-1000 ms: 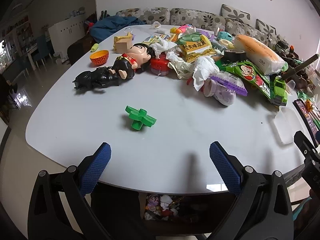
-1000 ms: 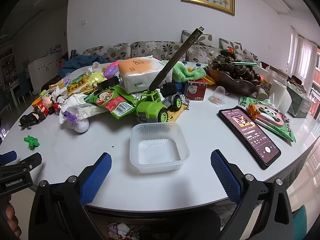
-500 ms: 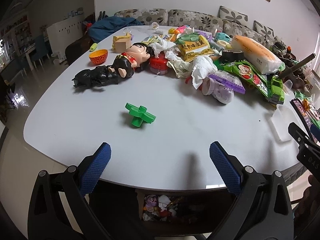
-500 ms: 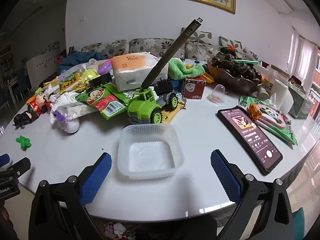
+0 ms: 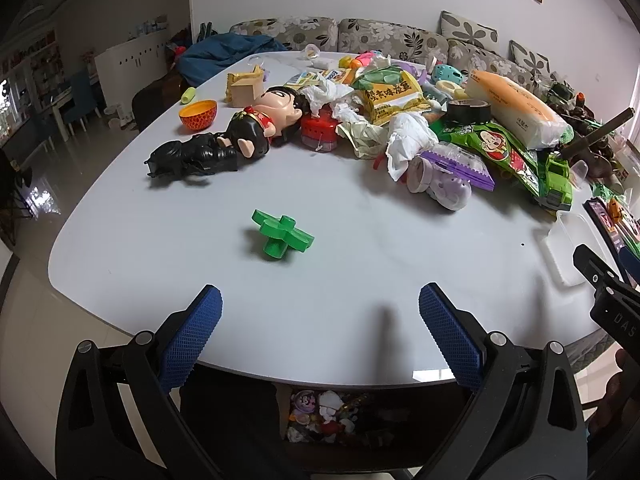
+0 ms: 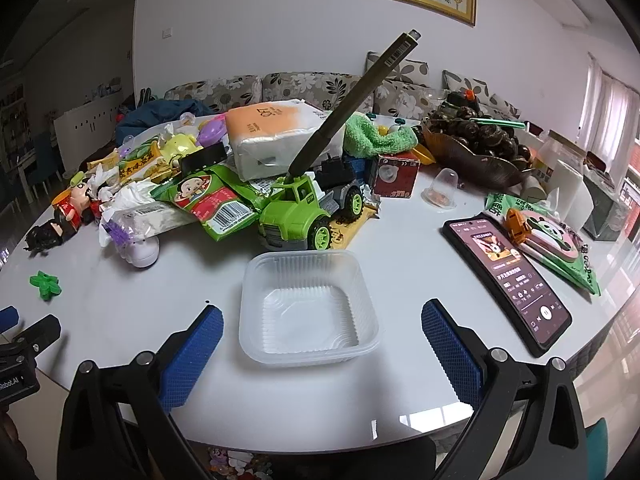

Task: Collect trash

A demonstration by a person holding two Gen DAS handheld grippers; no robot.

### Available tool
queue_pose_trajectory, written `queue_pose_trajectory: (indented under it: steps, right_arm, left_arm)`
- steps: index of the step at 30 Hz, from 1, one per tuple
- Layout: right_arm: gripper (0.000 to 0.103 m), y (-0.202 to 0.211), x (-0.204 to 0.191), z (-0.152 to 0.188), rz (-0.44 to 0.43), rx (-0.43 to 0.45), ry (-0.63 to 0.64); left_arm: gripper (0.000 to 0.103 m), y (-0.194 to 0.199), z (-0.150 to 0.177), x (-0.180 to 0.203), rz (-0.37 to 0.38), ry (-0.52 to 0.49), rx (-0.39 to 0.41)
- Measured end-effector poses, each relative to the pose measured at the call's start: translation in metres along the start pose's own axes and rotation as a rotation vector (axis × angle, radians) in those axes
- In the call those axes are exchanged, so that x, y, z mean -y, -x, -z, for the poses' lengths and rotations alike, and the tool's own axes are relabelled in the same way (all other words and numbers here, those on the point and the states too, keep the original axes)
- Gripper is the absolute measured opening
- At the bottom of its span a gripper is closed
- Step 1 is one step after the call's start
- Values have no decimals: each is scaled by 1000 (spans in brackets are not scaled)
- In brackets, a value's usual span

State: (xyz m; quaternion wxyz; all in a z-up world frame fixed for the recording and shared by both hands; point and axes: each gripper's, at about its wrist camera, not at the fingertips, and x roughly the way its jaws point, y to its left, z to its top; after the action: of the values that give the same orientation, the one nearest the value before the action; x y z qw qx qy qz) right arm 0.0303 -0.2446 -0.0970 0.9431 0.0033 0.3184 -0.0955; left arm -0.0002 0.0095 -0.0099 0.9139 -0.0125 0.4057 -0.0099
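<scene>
An empty clear plastic tray lies on the white table right in front of my right gripper, which is open with the tray's near rim between its blue pads. The tray shows at the right edge of the left wrist view. My left gripper is open and empty above the table's near edge. Crumpled white tissues and a green snack wrapper lie in the clutter pile. A bin with trash shows under the table edge.
A green toy truck with a long pen stands just behind the tray. A phone lies to the right, a green toy piece and a doll to the left. A tissue pack and a bowl of dark fruit stand behind.
My right gripper has moved forward, so the clear tray is nearer and now sits between its pads. My left gripper has barely shifted. Both stay open.
</scene>
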Motion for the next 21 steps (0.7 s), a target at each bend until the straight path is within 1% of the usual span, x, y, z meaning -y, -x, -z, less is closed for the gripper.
queue_pose_trajectory:
  steps: [21]
  right_arm:
    - [98, -4, 0, 2, 0, -8, -3]
  left_arm:
    - [96, -1, -2, 2, -2, -6, -2]
